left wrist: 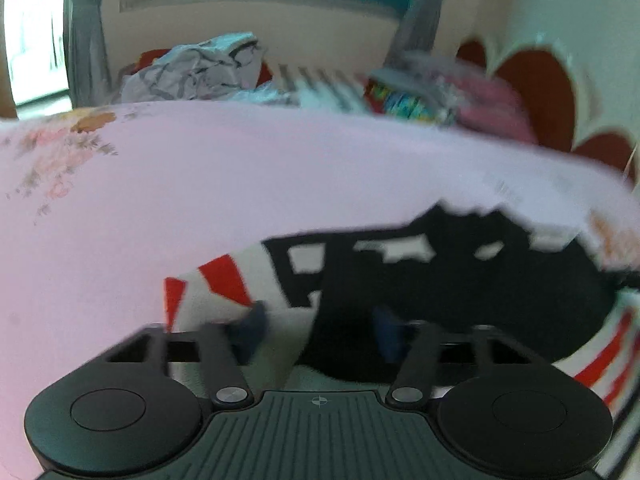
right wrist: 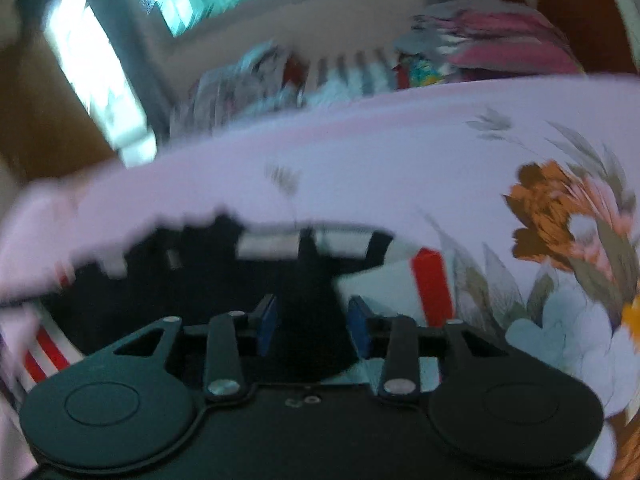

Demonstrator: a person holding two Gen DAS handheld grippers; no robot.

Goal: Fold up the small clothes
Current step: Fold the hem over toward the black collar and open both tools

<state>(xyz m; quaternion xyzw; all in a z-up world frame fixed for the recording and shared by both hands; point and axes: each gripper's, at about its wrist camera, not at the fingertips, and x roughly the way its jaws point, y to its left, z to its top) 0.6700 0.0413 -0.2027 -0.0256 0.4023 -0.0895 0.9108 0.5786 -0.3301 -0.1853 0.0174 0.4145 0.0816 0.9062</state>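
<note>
A small garment [left wrist: 460,276], black and white with red stripes, lies on a pink bedsheet [left wrist: 200,200]. In the left wrist view my left gripper [left wrist: 320,332] has its blue pads [left wrist: 250,334] apart with folds of the garment between them. In the right wrist view my right gripper [right wrist: 312,324] has its blue pads [right wrist: 266,322] set around a black fold of the same garment [right wrist: 304,280]. Both views are blurred by motion.
The bedsheet [right wrist: 400,168] has a large flower print at the right [right wrist: 560,216]. A heap of other clothes [left wrist: 200,72] and folded items [left wrist: 420,96] lies at the far edge. A window and curtains stand behind.
</note>
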